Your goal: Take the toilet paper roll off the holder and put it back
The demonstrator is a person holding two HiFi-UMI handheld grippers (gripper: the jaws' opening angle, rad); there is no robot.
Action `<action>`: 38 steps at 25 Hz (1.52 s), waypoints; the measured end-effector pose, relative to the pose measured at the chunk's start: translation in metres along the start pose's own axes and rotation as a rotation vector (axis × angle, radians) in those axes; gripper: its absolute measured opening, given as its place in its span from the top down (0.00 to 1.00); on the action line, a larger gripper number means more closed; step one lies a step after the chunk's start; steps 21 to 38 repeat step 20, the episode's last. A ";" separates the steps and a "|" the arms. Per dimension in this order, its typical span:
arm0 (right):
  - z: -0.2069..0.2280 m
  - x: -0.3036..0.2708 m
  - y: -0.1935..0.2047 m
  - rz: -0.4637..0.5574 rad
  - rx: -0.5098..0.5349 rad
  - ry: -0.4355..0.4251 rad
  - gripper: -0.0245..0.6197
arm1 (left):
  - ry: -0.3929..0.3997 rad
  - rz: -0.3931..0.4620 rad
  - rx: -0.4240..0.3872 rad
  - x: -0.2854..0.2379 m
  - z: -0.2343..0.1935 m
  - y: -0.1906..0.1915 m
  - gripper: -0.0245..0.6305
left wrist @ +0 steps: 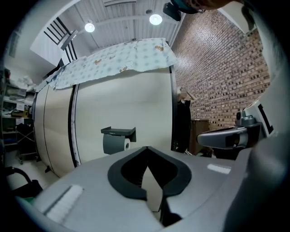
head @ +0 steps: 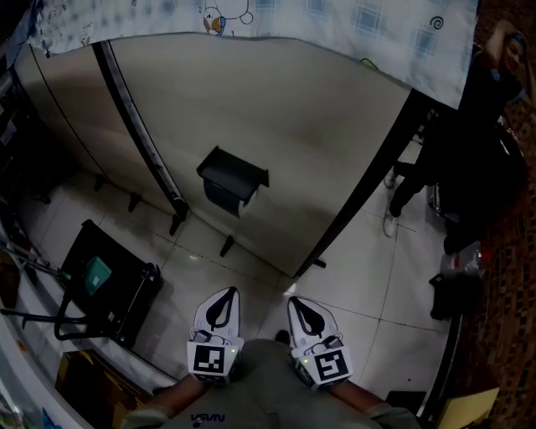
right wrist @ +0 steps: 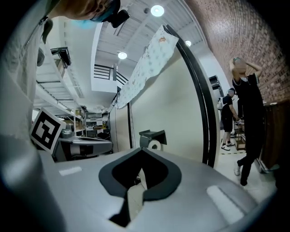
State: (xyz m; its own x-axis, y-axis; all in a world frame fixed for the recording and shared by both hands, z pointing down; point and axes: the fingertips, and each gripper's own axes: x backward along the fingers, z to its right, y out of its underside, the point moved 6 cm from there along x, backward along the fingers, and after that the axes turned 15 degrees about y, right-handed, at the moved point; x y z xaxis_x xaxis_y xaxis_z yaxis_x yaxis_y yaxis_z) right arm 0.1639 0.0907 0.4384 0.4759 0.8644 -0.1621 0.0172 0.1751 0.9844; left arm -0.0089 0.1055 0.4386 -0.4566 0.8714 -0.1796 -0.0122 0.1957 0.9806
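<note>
Left gripper (head: pixel 224 295) and right gripper (head: pixel 298 303): fingers closed, empty. From above, the holder (head: pixel 233 170) hides most of the toilet paper roll (left wrist: pixel 113 144).

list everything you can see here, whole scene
panel wall: one, cream with black strips, straight ahead
patterned cloth: one, pale blue and white, draped over the top of the panel wall
toilet paper holder: one, black, mounted on the panel wall
toilet paper roll: one, pale grey, hanging under the holder
floor case: one, black, on the tiles at left
bystander: one, dark clothes, right of the panel wall
brick wall: one, red-brown, far right
ceiling lights: at least two, white, overhead
left gripper: one, white and black, low centre, jaws shut, empty
right gripper: one, white and black, beside it, jaws shut, empty
</note>
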 end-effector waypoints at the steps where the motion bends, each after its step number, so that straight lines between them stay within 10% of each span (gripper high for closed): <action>1: -0.001 0.001 0.000 0.000 0.001 -0.003 0.96 | 0.002 0.002 0.002 0.001 0.001 0.000 0.95; 38: -0.013 0.017 -0.004 0.014 -0.005 0.084 0.96 | 0.086 0.011 0.006 0.010 0.001 0.001 0.95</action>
